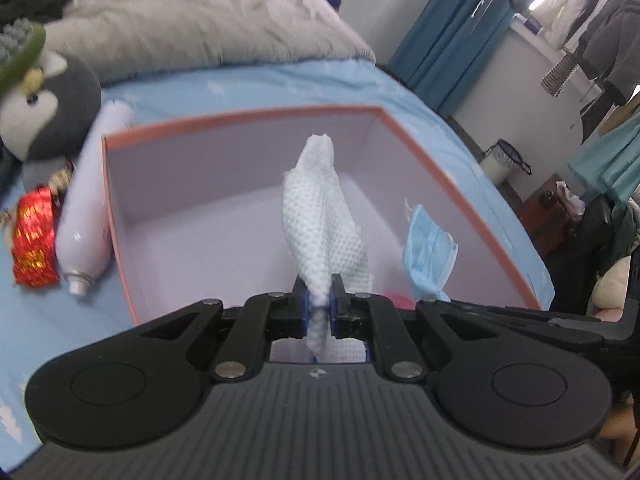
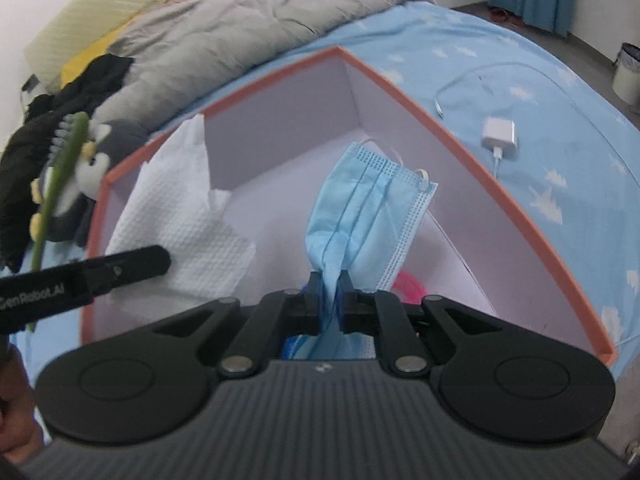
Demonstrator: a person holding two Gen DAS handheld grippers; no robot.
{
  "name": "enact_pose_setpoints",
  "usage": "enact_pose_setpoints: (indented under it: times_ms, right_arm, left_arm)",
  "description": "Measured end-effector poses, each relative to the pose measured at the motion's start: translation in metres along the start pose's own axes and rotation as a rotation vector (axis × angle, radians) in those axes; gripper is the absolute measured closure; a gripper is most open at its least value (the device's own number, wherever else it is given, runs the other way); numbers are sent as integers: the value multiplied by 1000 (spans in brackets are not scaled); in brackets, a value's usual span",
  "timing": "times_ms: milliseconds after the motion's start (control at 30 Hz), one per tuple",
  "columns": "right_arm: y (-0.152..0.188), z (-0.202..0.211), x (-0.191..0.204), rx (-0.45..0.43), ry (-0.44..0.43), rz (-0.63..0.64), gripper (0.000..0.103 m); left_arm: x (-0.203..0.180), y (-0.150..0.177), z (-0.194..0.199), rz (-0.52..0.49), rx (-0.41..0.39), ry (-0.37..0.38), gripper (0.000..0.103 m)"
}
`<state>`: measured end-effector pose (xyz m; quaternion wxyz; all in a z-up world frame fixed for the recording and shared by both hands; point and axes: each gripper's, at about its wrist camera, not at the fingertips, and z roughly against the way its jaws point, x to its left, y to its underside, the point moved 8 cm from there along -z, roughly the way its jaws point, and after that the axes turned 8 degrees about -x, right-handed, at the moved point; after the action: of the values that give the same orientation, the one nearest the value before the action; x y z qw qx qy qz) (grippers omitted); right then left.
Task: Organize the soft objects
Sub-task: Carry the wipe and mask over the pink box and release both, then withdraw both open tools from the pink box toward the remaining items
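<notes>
Over the box (image 1: 120,216), both grippers tilted steeply down. Left gripper (image 1: 319,300): jaws nearly closed, clenched on a bunched corner of one white cloth (image 1: 316,216); the rest of the cloth stands out past the fingertips, above the box floor. Right gripper (image 2: 329,292): jaws likewise nearly closed, pinching one blue mask (image 2: 368,208) by a gathered edge; mask fans out beyond the tips, inside the box. In the right view the left gripper's finger crosses in from the left over the cloth.

Count inside the box: one cloth, one mask, a bit of something pink (image 2: 410,286) under the mask, too hidden to tell.

One box, orange rim, pale walls, sitting on a blue sheet (image 2: 520,80).

Just left of the box: one white tube (image 1: 86,216) lying against its wall, one red foil packet (image 1: 34,240) beside that. Further left: one penguin plush (image 1: 44,116), one green toothbrush (image 2: 64,172) across it.

Right of the box: one white charger (image 2: 500,138) with cable.

Far: one grey duvet (image 1: 192,20), black clothing (image 2: 36,136), blue curtains (image 1: 452,28).
</notes>
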<state>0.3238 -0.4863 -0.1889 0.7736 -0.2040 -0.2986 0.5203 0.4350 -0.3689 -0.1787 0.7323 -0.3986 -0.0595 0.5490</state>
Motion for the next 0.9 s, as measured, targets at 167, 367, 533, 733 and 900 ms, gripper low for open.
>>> enact_pose_setpoints:
  times_ms: [167,367,533,733,900]
  right_arm:
    - [5,2,-1,7,10,-29,67]
    - [-5,25,8,-41,-3,-37,68]
    - [-19,66,25,-128,-24,-26,68]
    - [-25,124,52,-236,-62,12,68]
    - [-17,170,78,-311,-98,29,68]
  left_arm:
    - [8,2,-4,14,18,-10,69]
    - [-1,-12,42,-25,-67,-15,62]
    - [-11,-24,98,-55,-160,-25,62]
    - [-20,-25,176,-69,-270,-29,62]
    - [-20,-15,241,-81,-350,-40,62]
